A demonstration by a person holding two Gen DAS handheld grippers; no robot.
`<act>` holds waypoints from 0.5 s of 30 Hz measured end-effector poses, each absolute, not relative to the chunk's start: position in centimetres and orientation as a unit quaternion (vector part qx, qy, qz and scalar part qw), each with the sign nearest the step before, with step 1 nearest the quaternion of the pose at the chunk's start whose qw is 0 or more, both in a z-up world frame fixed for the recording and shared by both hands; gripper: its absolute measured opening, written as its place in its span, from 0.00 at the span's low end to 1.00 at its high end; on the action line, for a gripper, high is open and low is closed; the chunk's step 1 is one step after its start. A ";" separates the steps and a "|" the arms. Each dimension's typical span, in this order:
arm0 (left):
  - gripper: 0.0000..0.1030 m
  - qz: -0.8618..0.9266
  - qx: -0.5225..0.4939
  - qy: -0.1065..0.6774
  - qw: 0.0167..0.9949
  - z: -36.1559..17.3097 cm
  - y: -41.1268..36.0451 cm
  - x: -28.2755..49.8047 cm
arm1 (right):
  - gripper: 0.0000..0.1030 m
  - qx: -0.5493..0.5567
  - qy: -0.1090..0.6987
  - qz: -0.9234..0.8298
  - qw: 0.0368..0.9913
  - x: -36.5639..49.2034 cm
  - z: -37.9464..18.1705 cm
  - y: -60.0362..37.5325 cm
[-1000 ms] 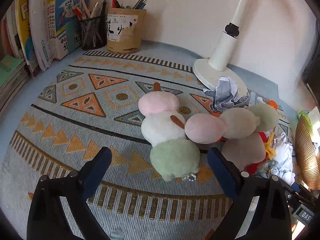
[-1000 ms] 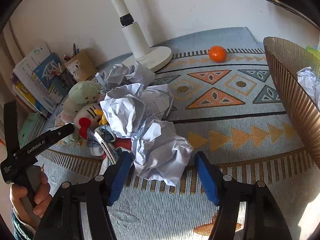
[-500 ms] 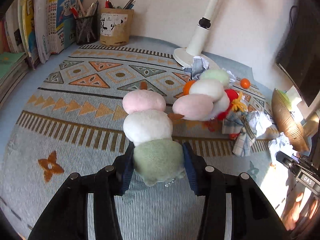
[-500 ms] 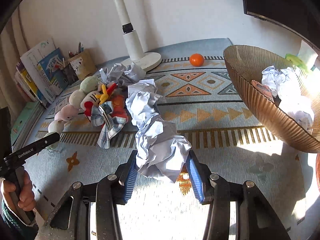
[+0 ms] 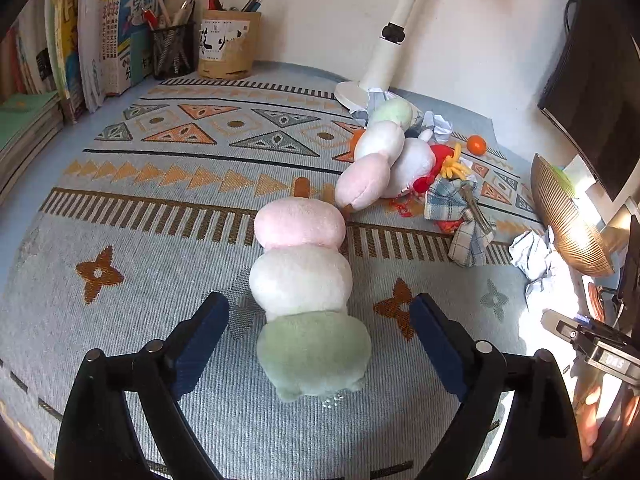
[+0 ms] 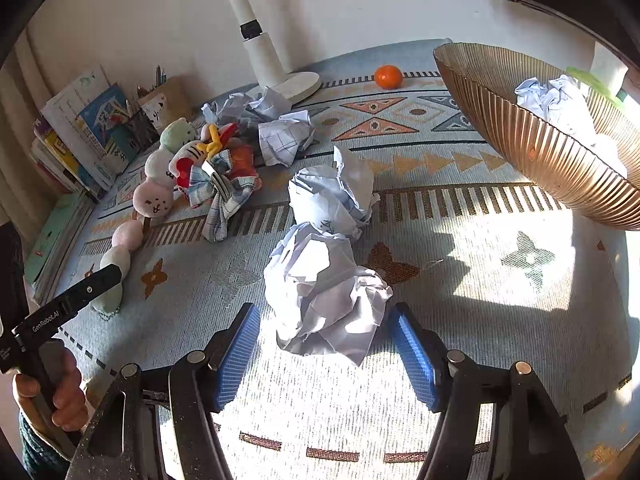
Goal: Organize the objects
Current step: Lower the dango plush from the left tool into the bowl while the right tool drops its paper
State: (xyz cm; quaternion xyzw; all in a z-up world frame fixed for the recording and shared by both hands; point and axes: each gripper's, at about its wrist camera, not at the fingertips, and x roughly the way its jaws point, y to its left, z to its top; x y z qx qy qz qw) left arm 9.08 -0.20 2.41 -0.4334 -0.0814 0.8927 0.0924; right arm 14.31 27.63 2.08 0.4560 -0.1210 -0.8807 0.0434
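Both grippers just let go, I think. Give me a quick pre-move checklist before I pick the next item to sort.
1. Left gripper open, pads clear of the pink, white and green three-ball plush skewer: ok.
2. Plush skewer lying flat on the patterned woven mat: ok.
3. Right gripper open around the crumpled white paper ball, pads not touching it: ok.
4. All paper in the ribbed amber glass bowl: not ok; several wads lie on the mat.
5. Room left in the bowl: cannot tell; its far side is cut off.
6. Small orange fruit sits apart from the clutter: ok.
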 end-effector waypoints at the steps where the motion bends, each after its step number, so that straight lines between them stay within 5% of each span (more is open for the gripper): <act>1: 0.88 0.893 -0.434 -0.076 0.090 2.3 0.0 9.0 | 0.64 0.454 -0.128 -0.881 0.044 14.3 2.1 27.7; 3: 0.75 0.893 -0.437 -0.064 0.086 1.9 0.5 8.9 | 0.64 0.449 -0.141 -0.881 0.042 14.2 2.1 27.9; 5: 0.50 0.899 -0.431 -0.039 0.071 1.9 1.0 9.2 | 0.59 0.446 -0.142 -0.883 0.035 14.1 2.0 28.0; 6: 0.47 0.900 -0.430 -0.028 0.064 1.8 1.1 9.3 | 0.48 0.445 -0.138 -0.884 0.036 14.1 2.1 27.9; 15: 0.44 0.927 -0.343 -0.014 0.155 8.3 4.3 12.8 | 0.46 0.353 -0.086 -0.931 0.035 17.1 8.2 29.4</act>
